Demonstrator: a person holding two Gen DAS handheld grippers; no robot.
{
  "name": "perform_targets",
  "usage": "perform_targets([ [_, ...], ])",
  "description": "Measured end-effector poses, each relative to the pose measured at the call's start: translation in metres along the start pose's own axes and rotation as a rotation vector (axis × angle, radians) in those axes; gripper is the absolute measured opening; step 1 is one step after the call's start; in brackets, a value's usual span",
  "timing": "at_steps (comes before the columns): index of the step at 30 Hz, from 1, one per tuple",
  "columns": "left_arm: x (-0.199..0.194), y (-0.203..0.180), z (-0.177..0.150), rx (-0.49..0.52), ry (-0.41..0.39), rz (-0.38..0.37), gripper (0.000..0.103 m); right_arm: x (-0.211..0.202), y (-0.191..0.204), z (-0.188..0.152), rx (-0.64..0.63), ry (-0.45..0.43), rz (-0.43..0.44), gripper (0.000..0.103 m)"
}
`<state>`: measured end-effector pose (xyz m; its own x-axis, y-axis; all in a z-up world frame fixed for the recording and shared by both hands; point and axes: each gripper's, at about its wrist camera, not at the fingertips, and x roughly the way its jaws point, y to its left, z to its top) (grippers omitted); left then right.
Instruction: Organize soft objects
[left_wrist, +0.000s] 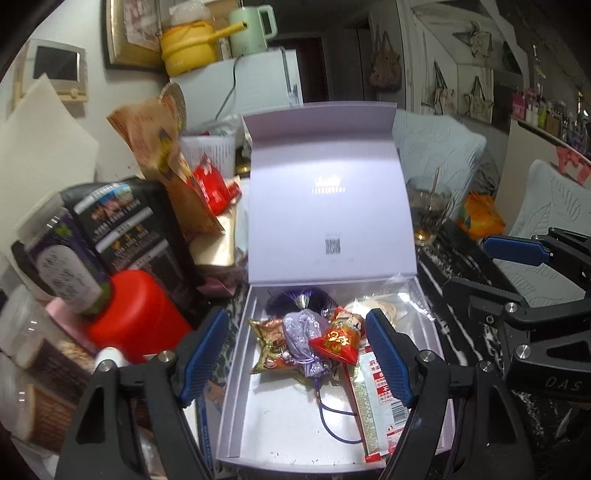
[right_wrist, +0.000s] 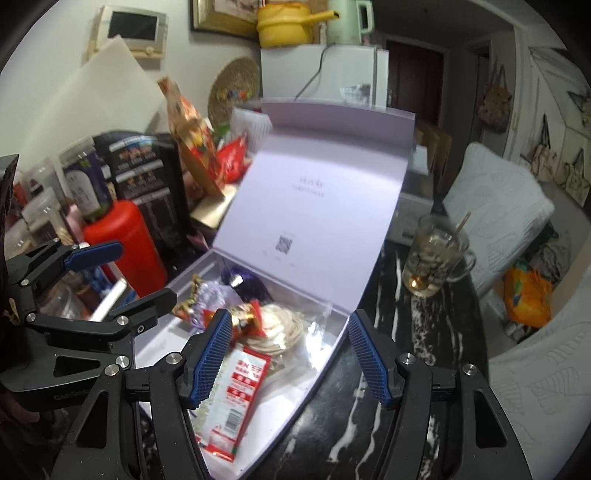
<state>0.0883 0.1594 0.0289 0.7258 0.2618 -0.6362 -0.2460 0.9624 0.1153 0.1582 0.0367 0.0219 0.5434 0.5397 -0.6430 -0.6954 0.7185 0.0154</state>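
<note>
the open lilac box (left_wrist: 236, 387) sits on the dark marbled tabletop (right_wrist: 406, 369), lid standing up at 12 o'clock. inside, toward its far end, lie a lavender sachet (left_wrist: 306, 332), a red-gold sachet (left_wrist: 338, 341), a gold-brown packet (left_wrist: 267, 341), a purple tassel (left_wrist: 295, 299) and a long red-white snack pack (left_wrist: 376, 398) at 4 o'clock. left tongs (left_wrist: 297, 360) and right tongs (right_wrist: 291, 363) both hover released, gripping nothing. the packing looks nearly done; next likely calls for nudging the lid shut, minding the glass mug (right_wrist: 436, 258) at 2 o'clock.

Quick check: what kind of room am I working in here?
Probably a lived-in home, a kitchen or dining corner: a small white fridge carrying a yellow pot, and a glass mug on the dark marbled table.
</note>
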Motion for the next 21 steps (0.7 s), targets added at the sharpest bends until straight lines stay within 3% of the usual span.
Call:
perform_targets([
  [11, -0.080, 0.007, 0.008, -0.038, -0.137, -0.001, 0.077, -0.076, 0.022, 0.006, -0.022, -0.136, -0.036, 0.067],
  [21, -0.128, 0.005, 0.002, -0.034, -0.217, -0.014, 0.082, -0.136, 0.032, -0.004, -0.011, -0.234, -0.073, 0.078],
])
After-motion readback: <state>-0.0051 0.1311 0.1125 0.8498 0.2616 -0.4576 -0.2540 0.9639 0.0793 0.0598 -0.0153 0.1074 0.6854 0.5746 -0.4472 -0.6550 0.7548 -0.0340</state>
